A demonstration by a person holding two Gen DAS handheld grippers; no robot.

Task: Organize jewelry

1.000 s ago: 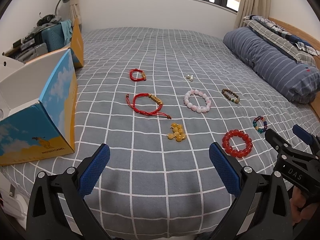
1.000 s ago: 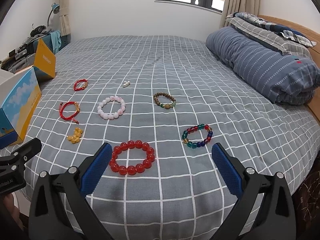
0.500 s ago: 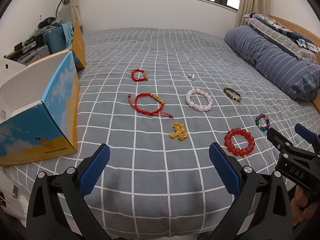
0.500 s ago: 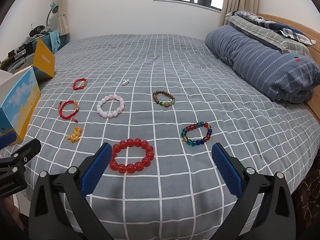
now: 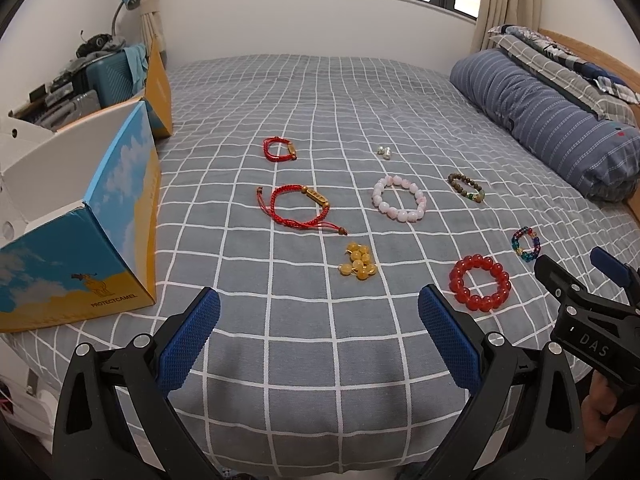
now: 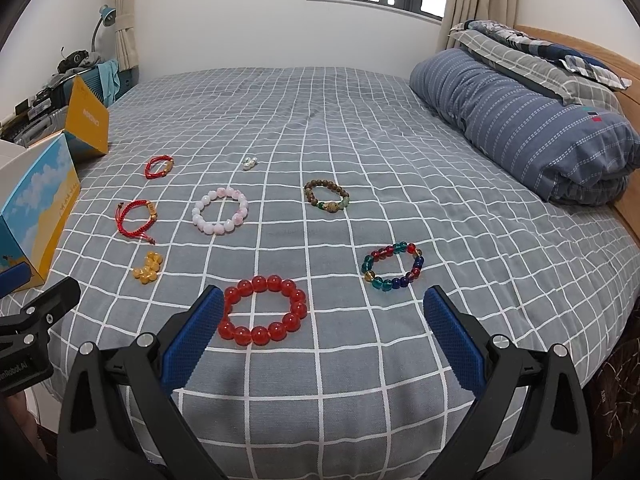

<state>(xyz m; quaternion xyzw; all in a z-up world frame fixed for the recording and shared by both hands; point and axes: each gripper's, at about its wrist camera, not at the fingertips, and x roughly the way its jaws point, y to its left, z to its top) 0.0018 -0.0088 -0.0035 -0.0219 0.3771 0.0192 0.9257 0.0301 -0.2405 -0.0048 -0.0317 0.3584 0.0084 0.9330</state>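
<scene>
Several bracelets lie spread on the grey checked bed [image 5: 320,92]. A red bead bracelet [image 6: 264,310] lies just ahead of my right gripper [image 6: 324,334], which is open and empty. A multicoloured bead bracelet [image 6: 392,266], a brown bead bracelet [image 6: 326,196], a pink bead bracelet [image 6: 220,210], two red cord bracelets [image 5: 298,208] [image 5: 280,148], a yellow bead cluster [image 5: 358,264] and small pearl earrings [image 5: 385,151] lie farther out. My left gripper [image 5: 318,334] is open and empty above the near edge of the bed.
An open blue and yellow cardboard box [image 5: 92,224] stands at the bed's left edge. A rolled striped duvet [image 6: 528,124] and pillows lie along the right side. Cluttered shelves and a lamp are at far left. The bed's front edge is just below both grippers.
Both grippers have drifted slightly back and up from the bed; the bracelets look a little farther away. Nothing has been picked up or moved.
</scene>
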